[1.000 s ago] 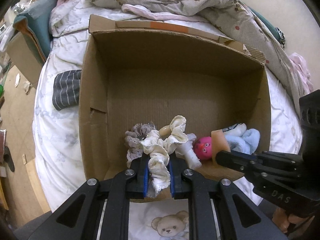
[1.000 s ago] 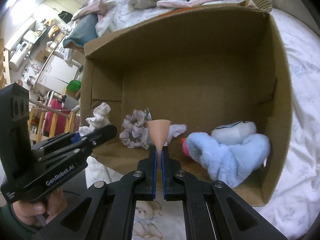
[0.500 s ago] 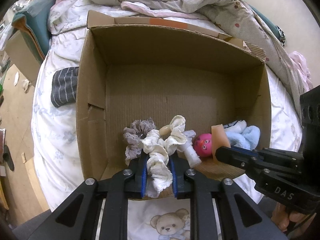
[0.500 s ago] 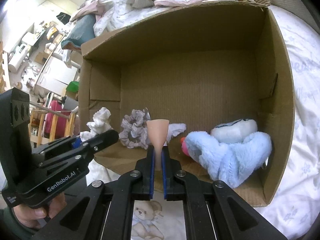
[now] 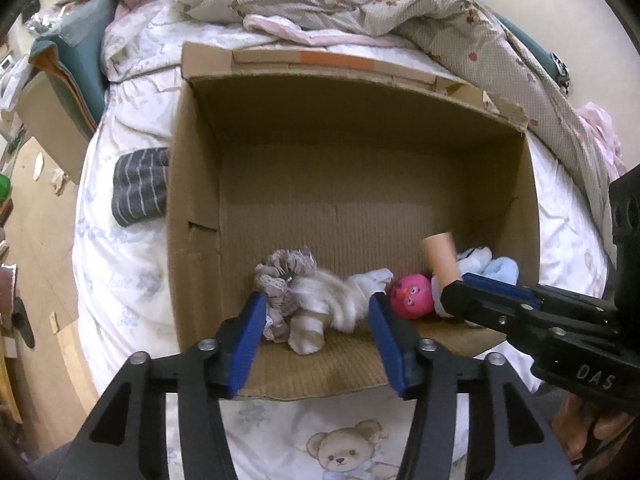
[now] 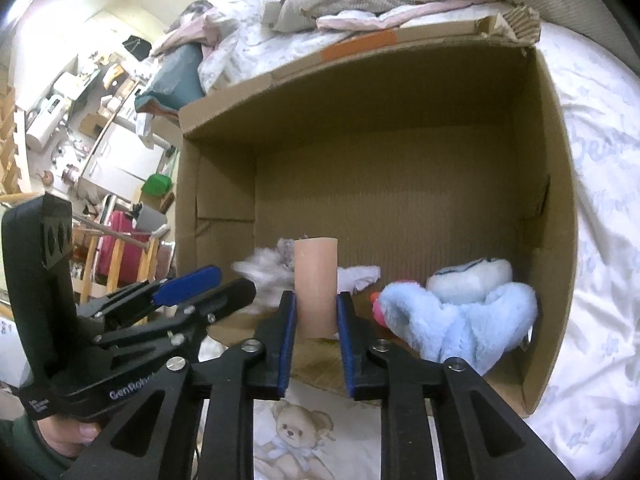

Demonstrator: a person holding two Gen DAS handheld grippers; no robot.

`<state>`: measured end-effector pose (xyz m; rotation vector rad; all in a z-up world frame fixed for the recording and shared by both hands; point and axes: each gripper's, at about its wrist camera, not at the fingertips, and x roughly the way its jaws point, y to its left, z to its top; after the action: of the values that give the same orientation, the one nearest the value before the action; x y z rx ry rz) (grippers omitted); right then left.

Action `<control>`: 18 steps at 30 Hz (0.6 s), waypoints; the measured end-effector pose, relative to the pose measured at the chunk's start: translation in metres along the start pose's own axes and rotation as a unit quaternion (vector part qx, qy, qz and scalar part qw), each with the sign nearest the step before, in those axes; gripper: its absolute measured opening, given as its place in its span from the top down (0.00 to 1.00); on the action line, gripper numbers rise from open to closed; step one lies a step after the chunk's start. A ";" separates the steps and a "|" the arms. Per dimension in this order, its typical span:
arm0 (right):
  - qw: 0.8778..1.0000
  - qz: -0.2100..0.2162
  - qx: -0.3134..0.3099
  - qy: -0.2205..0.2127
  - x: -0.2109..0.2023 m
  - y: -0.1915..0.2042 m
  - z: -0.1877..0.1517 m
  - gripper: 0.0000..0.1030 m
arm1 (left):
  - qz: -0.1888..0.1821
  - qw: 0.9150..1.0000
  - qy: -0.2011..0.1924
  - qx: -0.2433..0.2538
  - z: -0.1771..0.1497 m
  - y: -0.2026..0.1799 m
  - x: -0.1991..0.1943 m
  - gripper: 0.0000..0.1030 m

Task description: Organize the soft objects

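Observation:
An open cardboard box (image 5: 192, 216) (image 6: 556, 184) lies on the bed. My left gripper (image 5: 316, 320) is open over its near edge; the white scrunchie (image 5: 324, 308) is blurred between the jaws, dropping beside a grey scrunchie (image 5: 280, 268). My right gripper (image 6: 316, 312) has its jaws parted around a peach foam cylinder (image 6: 316, 284) (image 5: 440, 256), which has sprung back to its full width. A pink ball toy (image 5: 412, 296) and a light blue plush (image 6: 452, 320) lie in the box's right corner.
A striped dark sock (image 5: 140, 184) lies on the white sheet left of the box. A rumpled quilt (image 5: 360, 4) is piled behind the box. The sheet's teddy bear print (image 5: 344, 452) is below the grippers. Room furniture (image 6: 80, 120) stands far left.
My left gripper has opened and let go of the white scrunchie, which is falling into the box. My right gripper has widened around the peach foam piece, which has expanded from squeezed flat.

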<state>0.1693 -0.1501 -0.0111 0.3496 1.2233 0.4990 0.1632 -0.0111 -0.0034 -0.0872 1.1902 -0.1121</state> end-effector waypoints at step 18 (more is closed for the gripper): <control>0.993 -0.044 -0.001 -0.105 -0.069 0.010 -0.002 0.28 | 0.015 0.997 -0.075 -0.032 -0.009 0.020 -0.061 0.50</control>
<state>0.1481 -0.1792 0.0485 0.3367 1.0289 0.3779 0.1329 0.0171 0.0467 -0.1310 1.0451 -0.0407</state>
